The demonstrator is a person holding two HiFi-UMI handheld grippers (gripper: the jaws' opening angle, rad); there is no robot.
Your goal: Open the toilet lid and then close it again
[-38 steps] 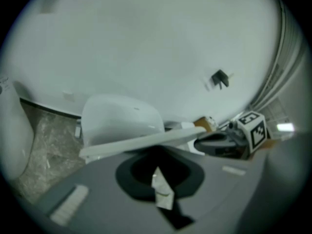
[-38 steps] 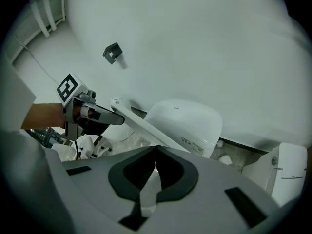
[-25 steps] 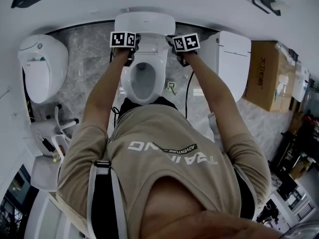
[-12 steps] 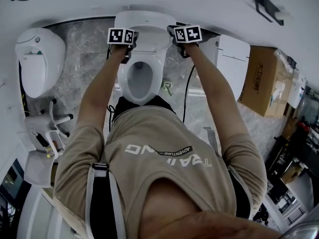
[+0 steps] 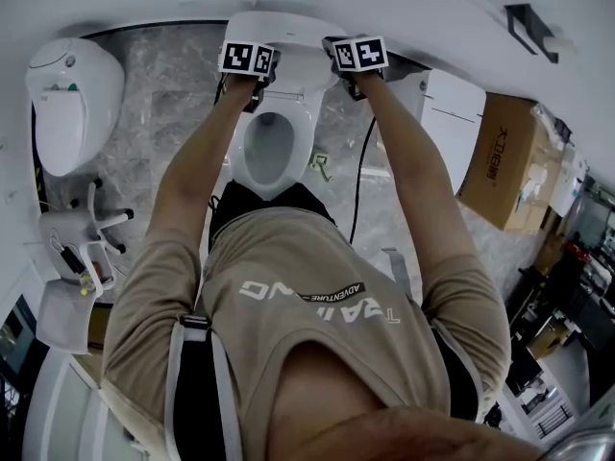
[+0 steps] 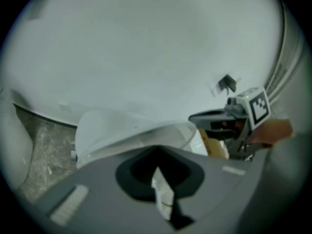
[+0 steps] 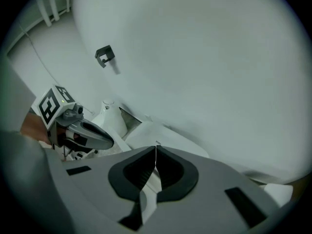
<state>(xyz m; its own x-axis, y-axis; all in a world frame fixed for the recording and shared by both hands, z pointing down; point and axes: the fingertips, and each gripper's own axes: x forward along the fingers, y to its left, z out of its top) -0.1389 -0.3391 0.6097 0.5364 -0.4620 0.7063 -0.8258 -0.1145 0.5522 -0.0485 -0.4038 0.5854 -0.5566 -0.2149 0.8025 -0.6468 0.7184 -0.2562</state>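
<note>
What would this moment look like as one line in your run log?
toilet lid: raised, seat showing | left claw: shut, empty, by lid | right claw: shut, empty, by lid | contact: unclear

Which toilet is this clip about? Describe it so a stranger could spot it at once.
Follow the white wall down to the grey marbled floor. The middle white toilet, between the person's outstretched arms, is the one. Only it shows an open oval bowl; the rounded white toilet to its left has its lid shut.

Toilet [image 5: 272, 147] centre (lid [image 5: 288, 27] up behind), second toilet [image 5: 60, 109] left, box [image 5: 495, 161] right
</note>
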